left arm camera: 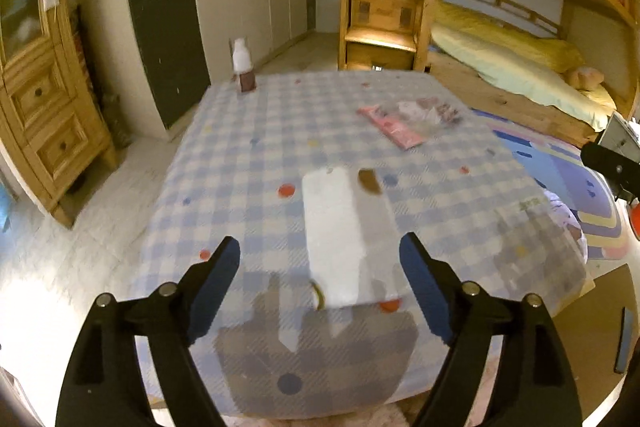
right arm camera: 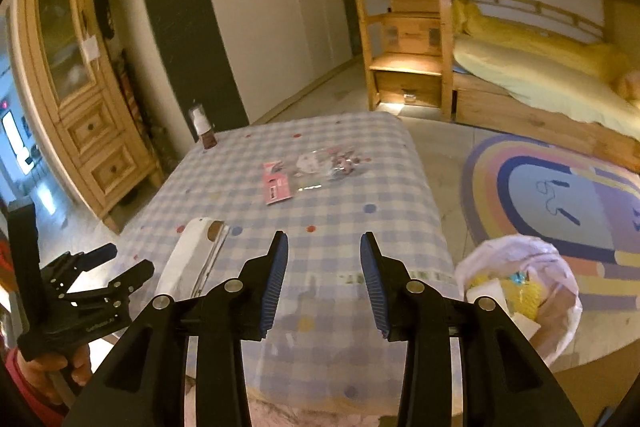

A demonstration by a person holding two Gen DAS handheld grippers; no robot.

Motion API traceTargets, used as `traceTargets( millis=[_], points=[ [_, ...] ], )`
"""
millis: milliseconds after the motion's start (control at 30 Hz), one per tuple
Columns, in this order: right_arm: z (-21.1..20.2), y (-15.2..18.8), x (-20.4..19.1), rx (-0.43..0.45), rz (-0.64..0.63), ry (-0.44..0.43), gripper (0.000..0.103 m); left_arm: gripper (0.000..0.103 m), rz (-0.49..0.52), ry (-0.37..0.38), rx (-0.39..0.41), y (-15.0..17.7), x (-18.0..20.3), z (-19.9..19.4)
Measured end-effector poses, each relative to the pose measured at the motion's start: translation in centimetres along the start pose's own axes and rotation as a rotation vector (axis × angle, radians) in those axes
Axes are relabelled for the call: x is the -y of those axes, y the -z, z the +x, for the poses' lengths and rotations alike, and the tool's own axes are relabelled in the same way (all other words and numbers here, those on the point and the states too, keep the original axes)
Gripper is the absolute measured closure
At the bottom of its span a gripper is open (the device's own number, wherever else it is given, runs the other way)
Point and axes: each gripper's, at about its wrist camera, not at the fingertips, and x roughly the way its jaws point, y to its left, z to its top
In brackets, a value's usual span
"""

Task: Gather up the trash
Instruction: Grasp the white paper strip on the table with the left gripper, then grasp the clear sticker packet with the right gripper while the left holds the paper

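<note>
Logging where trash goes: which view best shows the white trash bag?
The right wrist view: the white trash bag stands open beside the table, contents visible. The left wrist view shows only its blurred edge past the table's right side.

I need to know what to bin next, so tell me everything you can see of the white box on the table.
The white box is a long, flat carton, apparently cardboard, with a brown patch at its far end. It lies flat on the checked tablecloth, near the front edge, lengthwise away from the camera. In the right wrist view, its side shows thin layered edges. It sits in line with the open left gripper, whose pads do not touch it. Only the cloth touches it. Blur hides any print.
</note>
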Motion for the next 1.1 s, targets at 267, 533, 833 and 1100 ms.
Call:
traceTargets(
  millis=[267, 533, 833, 1100],
  points=[
    [0.9, 0.4, -0.9, -0.022, -0.027, 0.007, 0.064, 0.023, -0.006, 0.038, -0.090, 0.7, 1.3, 3.0],
    [1.0, 0.5, -0.6, -0.024, -0.023, 0.011, 0.064, 0.034, 0.027, -0.013, -0.153, 1.0, 3.1, 4.5],
    [2.4, 0.3, -0.9, -0.047, -0.049, -0.025, 0.063, 0.090, 0.045, -0.038, -0.138, 1.3, 2.6, 3.6],
    [8.0, -2.5, -0.3, -0.086, -0.043, -0.032, 0.049, 0.092, -0.033, -0.037, -0.053, -1.6, -0.8, 2.6]
  ],
)
